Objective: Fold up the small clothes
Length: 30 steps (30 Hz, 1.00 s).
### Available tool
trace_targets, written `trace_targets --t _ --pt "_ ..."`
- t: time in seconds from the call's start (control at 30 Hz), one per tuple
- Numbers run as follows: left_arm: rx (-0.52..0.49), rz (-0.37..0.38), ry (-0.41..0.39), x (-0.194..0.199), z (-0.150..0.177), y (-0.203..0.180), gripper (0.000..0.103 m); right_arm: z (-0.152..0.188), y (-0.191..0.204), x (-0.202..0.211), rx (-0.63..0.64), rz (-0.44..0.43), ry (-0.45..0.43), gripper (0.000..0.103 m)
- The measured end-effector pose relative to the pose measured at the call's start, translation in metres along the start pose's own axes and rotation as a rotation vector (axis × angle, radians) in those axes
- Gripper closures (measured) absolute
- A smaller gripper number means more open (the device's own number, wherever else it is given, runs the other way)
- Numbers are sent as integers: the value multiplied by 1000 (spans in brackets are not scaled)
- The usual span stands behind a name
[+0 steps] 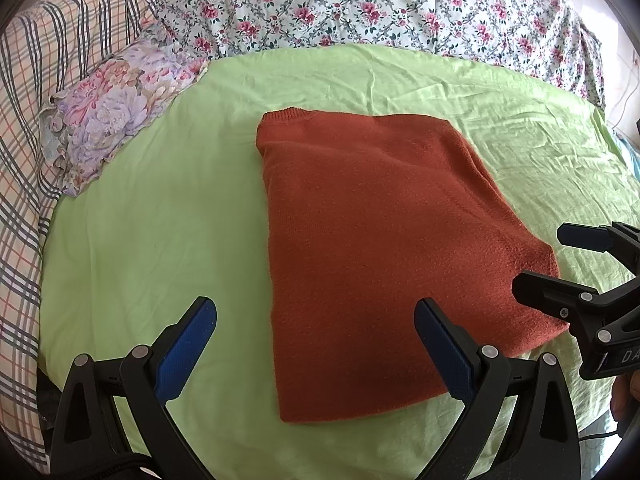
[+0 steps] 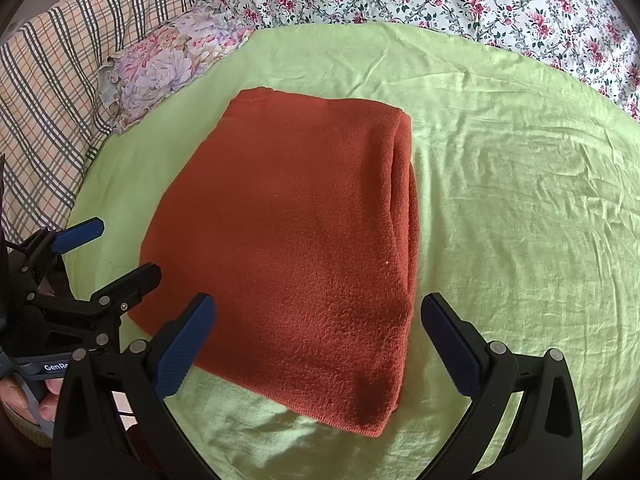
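Grippers frame the near edge of both views, each with its blue-padded fingers spread wide and nothing between them. The left gripper (image 1: 316,344) hangs over the near left corner of the folded sweater (image 1: 384,248), one finger above the green sheet (image 1: 160,220) beside that corner and the other above the knit itself. The right gripper (image 2: 316,344) is poised over the sweater's near right corner, its right finger past the garment's thick folded edge and over the sheet. In the right wrist view the left gripper shows at the sweater's left, with part of a hand (image 2: 28,400) gripping its handle; whether either tool touches the cloth cannot be told.

The rust-orange knit sweater lies flat on the sheet as a neat rectangle of several layers, the stacked folds visible along its right side and a ribbed band along its far edge. Beyond the sweater's far left corner rests a floral pillow (image 1: 116,108), with a plaid blanket (image 1: 44,80) just left of it. Farther behind the sweater, a rose-print quilt (image 1: 380,4) runs along the sheet's far border.
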State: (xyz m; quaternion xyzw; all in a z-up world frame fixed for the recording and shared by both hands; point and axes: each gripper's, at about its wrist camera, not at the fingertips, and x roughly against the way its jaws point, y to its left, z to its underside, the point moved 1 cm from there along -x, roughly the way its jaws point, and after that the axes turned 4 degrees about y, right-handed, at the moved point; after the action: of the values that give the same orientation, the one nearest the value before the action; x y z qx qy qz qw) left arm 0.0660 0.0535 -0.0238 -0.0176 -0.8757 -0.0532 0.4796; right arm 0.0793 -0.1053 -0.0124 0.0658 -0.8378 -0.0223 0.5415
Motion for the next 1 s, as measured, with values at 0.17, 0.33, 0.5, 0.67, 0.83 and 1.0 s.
trace_targets --t 0.17,0.33,0.5,0.67,0.83,1.0 --pt "-1 1 -1 0 0 0 3 0 1 0 -1 1 0 1" --pt "-10 3 -11 2 -4 1 3 -1 1 2 2 2 -6 1" --pt "1 9 -21 1 -10 6 4 -5 -2 6 0 11 -19 1" --pt "0 -1 -21 -1 -14 5 4 -8 -6 3 -7 13 -16 1" --pt "-1 -3 -20 -1 -16 4 4 -9 -5 2 -3 8 -14 1" --pt "1 -6 -21 -2 -21 7 4 -13 -5 4 -6 8 -24 1"
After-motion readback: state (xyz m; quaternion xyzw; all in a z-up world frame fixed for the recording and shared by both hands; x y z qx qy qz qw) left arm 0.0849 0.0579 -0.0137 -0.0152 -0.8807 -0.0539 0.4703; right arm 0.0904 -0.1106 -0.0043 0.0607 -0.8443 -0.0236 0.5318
